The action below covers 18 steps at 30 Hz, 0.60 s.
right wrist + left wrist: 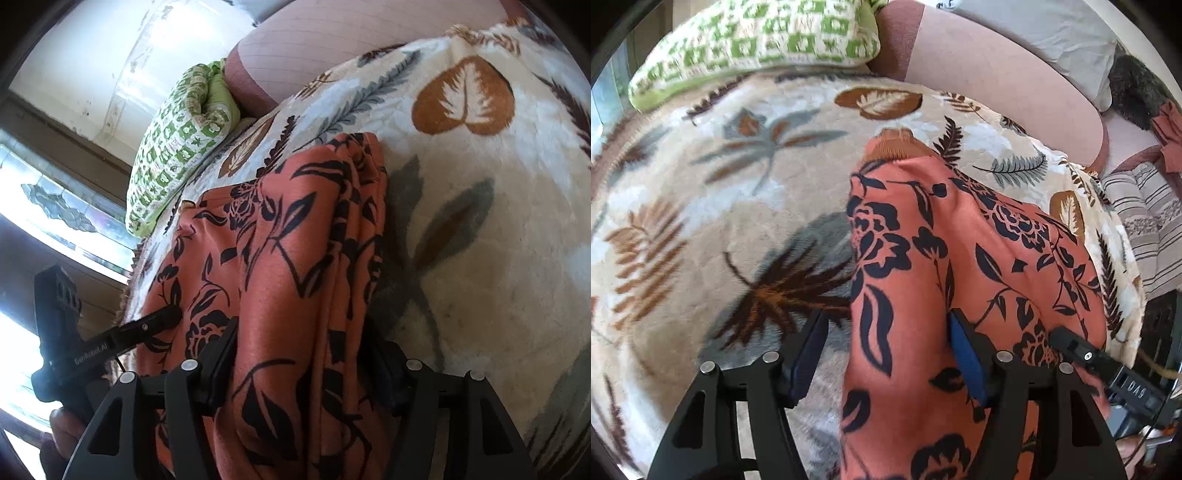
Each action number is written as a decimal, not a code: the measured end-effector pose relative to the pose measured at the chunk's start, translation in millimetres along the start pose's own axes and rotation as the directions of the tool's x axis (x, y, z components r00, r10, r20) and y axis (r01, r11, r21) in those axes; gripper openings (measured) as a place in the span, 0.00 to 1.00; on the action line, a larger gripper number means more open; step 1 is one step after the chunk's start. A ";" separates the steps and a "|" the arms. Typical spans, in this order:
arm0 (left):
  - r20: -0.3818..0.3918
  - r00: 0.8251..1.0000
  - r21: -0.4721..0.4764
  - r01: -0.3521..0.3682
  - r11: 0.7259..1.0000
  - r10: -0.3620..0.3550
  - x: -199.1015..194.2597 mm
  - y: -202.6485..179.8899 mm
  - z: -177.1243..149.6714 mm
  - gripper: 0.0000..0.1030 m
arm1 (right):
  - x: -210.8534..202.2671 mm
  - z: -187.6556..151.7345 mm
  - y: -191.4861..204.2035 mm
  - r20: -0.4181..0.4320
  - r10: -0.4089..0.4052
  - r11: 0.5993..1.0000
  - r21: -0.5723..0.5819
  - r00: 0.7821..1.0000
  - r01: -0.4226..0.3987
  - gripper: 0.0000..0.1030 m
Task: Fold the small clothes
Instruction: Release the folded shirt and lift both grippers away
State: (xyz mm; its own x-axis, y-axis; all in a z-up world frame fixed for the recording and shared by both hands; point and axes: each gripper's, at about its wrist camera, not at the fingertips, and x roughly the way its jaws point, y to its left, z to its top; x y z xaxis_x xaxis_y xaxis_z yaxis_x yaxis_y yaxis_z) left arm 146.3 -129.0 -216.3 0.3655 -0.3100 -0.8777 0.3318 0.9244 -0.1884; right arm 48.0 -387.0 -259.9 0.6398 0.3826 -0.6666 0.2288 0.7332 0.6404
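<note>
1. A bed is covered by a soft cream blanket (701, 206) with brown, grey and orange leaves on it.
2. An orange cloth (960, 258) with dark flowers lies on the blanket, bunched in folds toward the near side.
3. A green and white pillow (757, 40) sits at the far left end, touching the blanket.
4. A striped cloth (1141, 221) lies off the blanket's right edge.

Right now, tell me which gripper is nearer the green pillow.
Left. The left gripper is at the garment edge facing the pillow; the right gripper is past it, farther off.
</note>
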 end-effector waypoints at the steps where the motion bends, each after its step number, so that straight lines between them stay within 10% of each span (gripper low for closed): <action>1: 0.017 0.999 0.020 -0.031 0.999 0.031 -7.5 -2.2 -2.4 0.67 | -2.4 0.1 -0.4 -0.004 -0.002 1.000 0.005 1.000 0.002 0.68; 9: 0.196 0.957 0.105 -0.238 0.966 0.214 -72.1 -12.9 -21.2 0.78 | -55.4 -3.0 8.4 0.148 -0.070 0.996 -0.049 0.987 0.078 0.68; 18: 0.357 0.885 0.088 -0.351 0.932 0.299 -137.9 -19.3 -36.8 0.79 | -136.9 -31.8 41.0 0.410 -0.205 0.948 -0.144 0.889 0.285 0.69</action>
State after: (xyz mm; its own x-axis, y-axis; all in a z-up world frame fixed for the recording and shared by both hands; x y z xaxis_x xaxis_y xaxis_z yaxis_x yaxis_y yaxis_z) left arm 57.5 -96.0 -107.9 0.7334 -0.0772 -0.6754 0.2575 0.9511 0.1708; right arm -53.6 -391.4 -154.5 0.8227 -0.0406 -0.5671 0.2932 0.8848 0.3620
